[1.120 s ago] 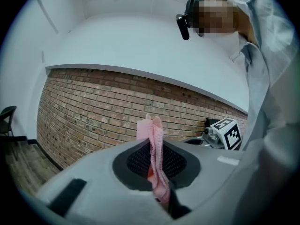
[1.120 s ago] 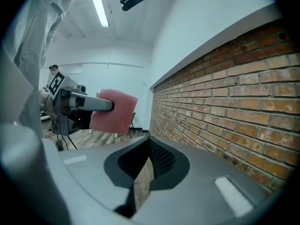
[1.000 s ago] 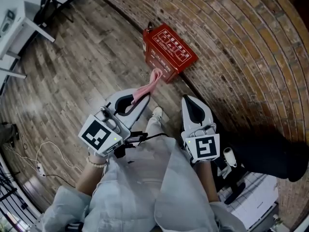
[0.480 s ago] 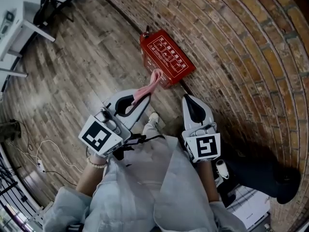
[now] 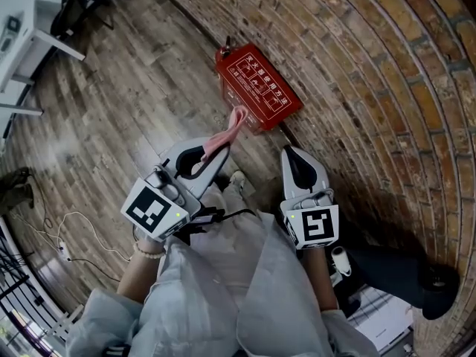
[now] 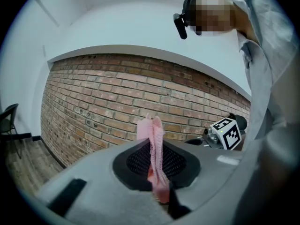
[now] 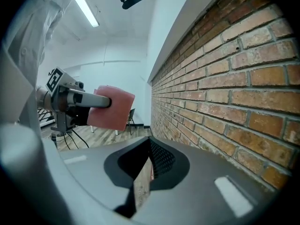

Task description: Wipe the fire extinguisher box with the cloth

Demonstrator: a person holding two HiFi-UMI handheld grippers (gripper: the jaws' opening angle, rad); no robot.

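The red fire extinguisher box (image 5: 256,88) lies on the wooden floor against the brick wall, ahead of both grippers. My left gripper (image 5: 217,147) is shut on a pink cloth (image 5: 232,129), whose free end hangs toward the box's near corner without clearly touching it. In the left gripper view the cloth (image 6: 153,139) sticks up pinched between the jaws of that gripper (image 6: 157,172). My right gripper (image 5: 292,161) hovers to the right of the box, near the wall. Its jaws (image 7: 146,172) stand together with only a thin slit, holding nothing. The right gripper view also catches the cloth (image 7: 112,108).
The brick wall (image 5: 372,65) runs along the right. A white desk (image 5: 26,47) and a black chair (image 5: 78,2) stand at the far left. Cables (image 5: 63,236) lie on the floor at the left. Dark gear and a white rack (image 5: 387,303) sit at the lower right.
Both grippers hold nearly the same pose. The box has drifted slightly left in the head view, and the dark gear at lower right has slid down.
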